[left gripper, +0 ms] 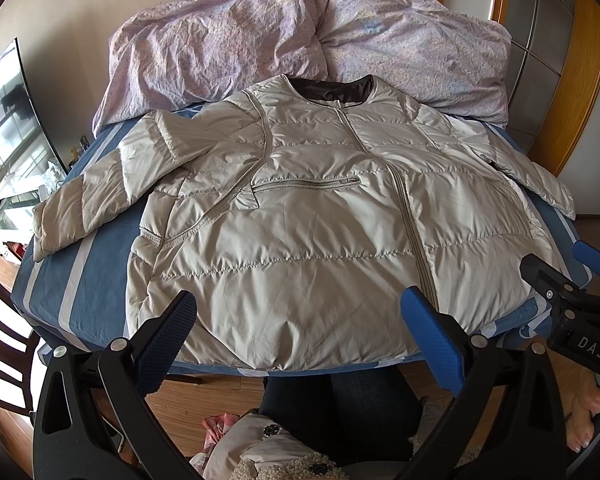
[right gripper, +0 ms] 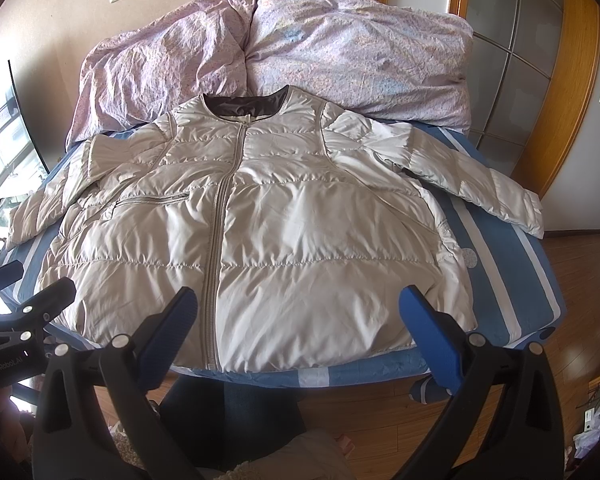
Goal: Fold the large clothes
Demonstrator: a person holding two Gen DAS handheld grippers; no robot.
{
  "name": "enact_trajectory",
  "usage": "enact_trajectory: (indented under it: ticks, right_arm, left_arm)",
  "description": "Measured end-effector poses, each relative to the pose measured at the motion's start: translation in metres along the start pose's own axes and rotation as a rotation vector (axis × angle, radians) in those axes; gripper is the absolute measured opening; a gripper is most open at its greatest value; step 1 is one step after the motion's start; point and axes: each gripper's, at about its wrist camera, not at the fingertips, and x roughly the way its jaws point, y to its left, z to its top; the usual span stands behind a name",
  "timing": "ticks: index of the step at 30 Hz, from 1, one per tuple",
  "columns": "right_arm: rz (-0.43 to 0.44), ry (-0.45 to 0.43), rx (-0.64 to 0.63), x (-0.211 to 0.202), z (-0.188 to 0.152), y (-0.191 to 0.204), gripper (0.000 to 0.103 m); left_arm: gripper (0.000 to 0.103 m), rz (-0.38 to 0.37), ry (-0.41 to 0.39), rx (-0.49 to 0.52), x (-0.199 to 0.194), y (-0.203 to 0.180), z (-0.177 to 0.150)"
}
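A beige quilted puffer jacket [left gripper: 292, 216] [right gripper: 268, 216] lies front up and zipped on the bed, collar toward the far side, both sleeves spread outward. The left sleeve [left gripper: 96, 196] reaches the bed's left edge; the right sleeve [right gripper: 484, 188] lies across the blue sheet. My left gripper [left gripper: 300, 324] hangs open just above the jacket's near hem, left of the zip. My right gripper [right gripper: 300, 320] is open above the hem, right of the zip. Neither holds any cloth. The right gripper [left gripper: 572, 280] also shows at the edge of the left wrist view.
A blue sheet with white stripes [right gripper: 500, 264] covers the bed. A crumpled pink duvet [left gripper: 300, 40] [right gripper: 284, 52] is piled behind the collar. A person's dark trousered legs [left gripper: 340, 408] stand at the near edge on a wooden floor [right gripper: 580, 320]. A wooden chair [left gripper: 0, 340] stands at left.
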Motion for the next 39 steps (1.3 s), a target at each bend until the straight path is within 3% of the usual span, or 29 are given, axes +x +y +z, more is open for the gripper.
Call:
enact_trajectory:
  ticks: [26,32,35,39]
  right_arm:
    - [0.007,0.001,0.031,0.011,0.000,-0.006,0.101]
    - [0.093,-0.069,0.220,0.026,0.016,-0.066,0.101]
    - [0.145,-0.118,0.391,0.043,0.027,-0.117,0.101]
    - [0.162,-0.102,0.639,0.074,0.038,-0.185,0.101]
  left_arm:
    - [0.102,0.012,0.014,-0.008,0.004,0.002,0.001]
    - [0.102,-0.013,0.083,-0.028,0.028,0.016,0.006]
    - [0.102,-0.038,0.101,-0.032,0.036,0.020,0.012]
    - [0.102,-0.073,0.109,-0.033,0.045,0.026,0.024]
